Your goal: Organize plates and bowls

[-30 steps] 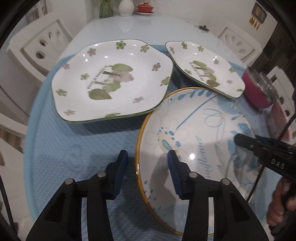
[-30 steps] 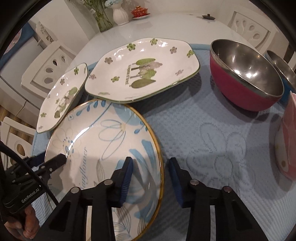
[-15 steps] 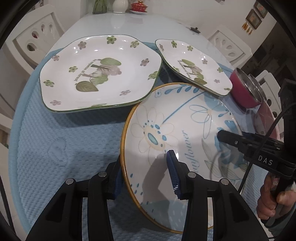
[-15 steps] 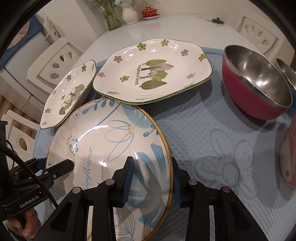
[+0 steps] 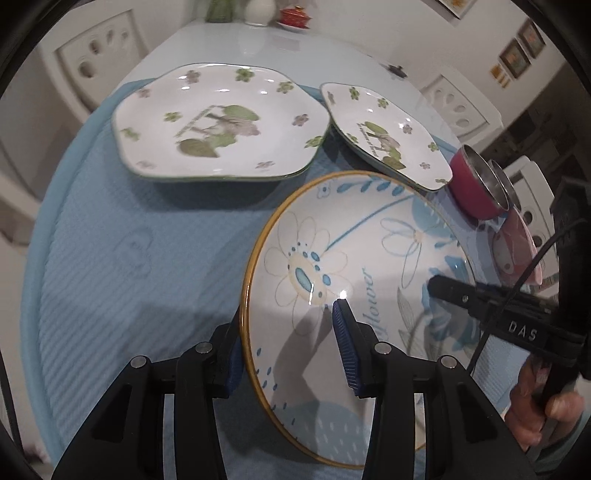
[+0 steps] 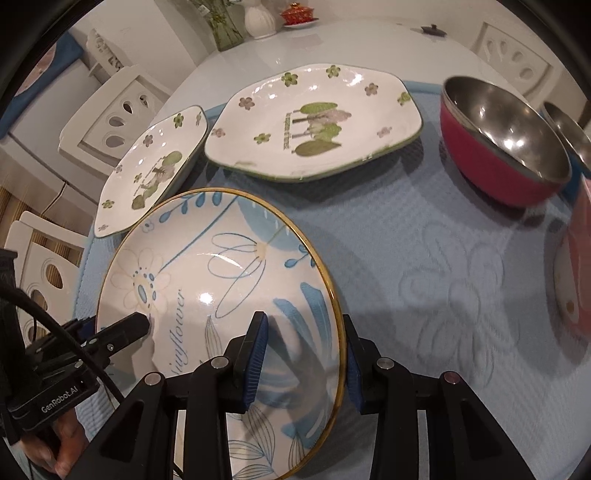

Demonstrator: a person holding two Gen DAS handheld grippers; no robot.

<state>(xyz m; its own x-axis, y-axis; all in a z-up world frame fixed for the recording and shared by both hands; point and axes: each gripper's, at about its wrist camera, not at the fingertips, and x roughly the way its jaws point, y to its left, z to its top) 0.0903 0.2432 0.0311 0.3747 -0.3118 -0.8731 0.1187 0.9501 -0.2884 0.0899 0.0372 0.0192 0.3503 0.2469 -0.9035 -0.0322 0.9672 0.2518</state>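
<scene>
A round plate [image 5: 351,258] with blue flowers and a gold rim is held over the blue mat [image 5: 110,258], tilted, by both grippers. My left gripper [image 5: 286,314] is shut on its left rim, one pad on the inner face and the other hidden below the rim. My right gripper [image 6: 303,319] is shut on the opposite rim of the plate [image 6: 221,266] in the same way. Each gripper shows in the other's view: the right gripper [image 5: 443,284] and the left gripper [image 6: 122,328]. Beyond lie a large green-flowered plate [image 5: 221,125] and a small matching plate [image 5: 384,129].
A red bowl with a steel inside [image 6: 506,140] stands at the back right, a second steel bowl [image 6: 569,129] behind it. A pink dish [image 6: 572,288] sits at the right edge. White chairs [image 6: 122,122] ring the table; a vase [image 6: 258,18] stands at its far end.
The left gripper slid further onto the round plate's rim. The plate then rose and tilted with both grippers. The green plates have shifted up and right in the left wrist view.
</scene>
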